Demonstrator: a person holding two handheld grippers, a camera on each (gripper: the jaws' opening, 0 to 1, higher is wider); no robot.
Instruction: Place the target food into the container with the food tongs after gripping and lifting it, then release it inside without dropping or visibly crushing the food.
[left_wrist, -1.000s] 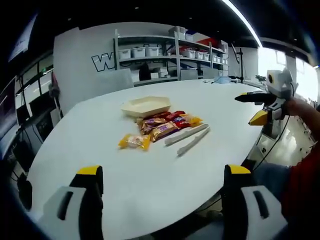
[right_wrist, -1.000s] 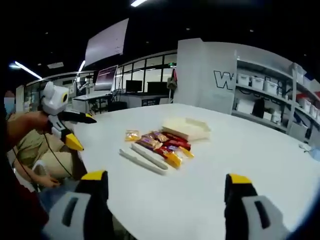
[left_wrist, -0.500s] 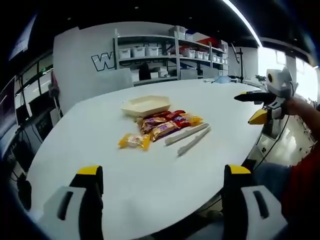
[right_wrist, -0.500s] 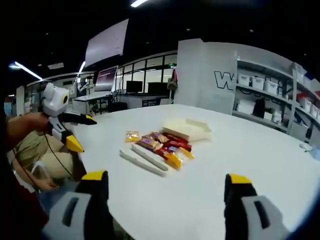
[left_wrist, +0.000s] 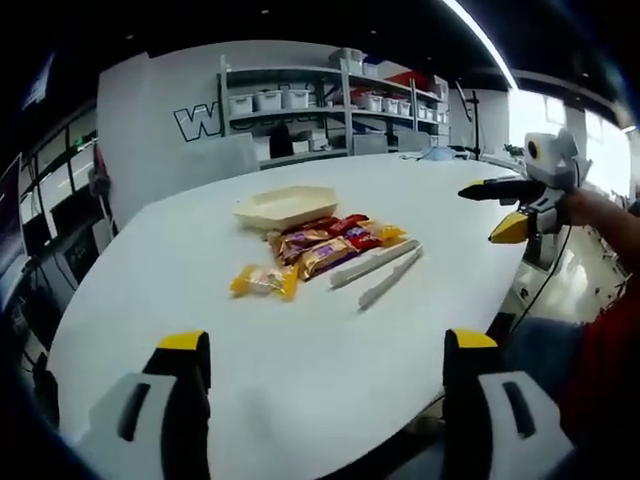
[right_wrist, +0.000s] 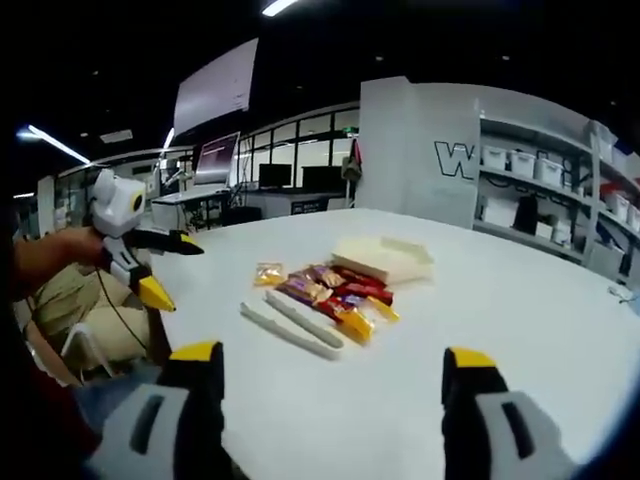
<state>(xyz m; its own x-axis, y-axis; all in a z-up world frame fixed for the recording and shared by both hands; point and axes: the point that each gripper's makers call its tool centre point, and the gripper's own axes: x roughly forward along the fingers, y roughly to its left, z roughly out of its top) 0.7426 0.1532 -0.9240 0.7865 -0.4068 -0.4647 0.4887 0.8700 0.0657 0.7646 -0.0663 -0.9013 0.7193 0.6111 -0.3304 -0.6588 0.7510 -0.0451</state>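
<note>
The left gripper (left_wrist: 318, 362) and right gripper (right_wrist: 333, 372) both hang with jaws spread wide and empty, short of the near edge of the white table (left_wrist: 200, 270), which I judge a starting stance before reaching for the tool. The food tongs (left_wrist: 378, 275), pale and slim, lie flat beside the food, handy for pickup. The wrapped snacks (left_wrist: 322, 243) sit in a loose cluster toward the table's middle, glossy crinkled packets in red, brown and yellow; one yellow packet (left_wrist: 262, 282) lies apart. Which is the target cannot be told. The container (left_wrist: 284, 208), a shallow cream tray, apparently empty, rests just beyond the cluster.
</note>
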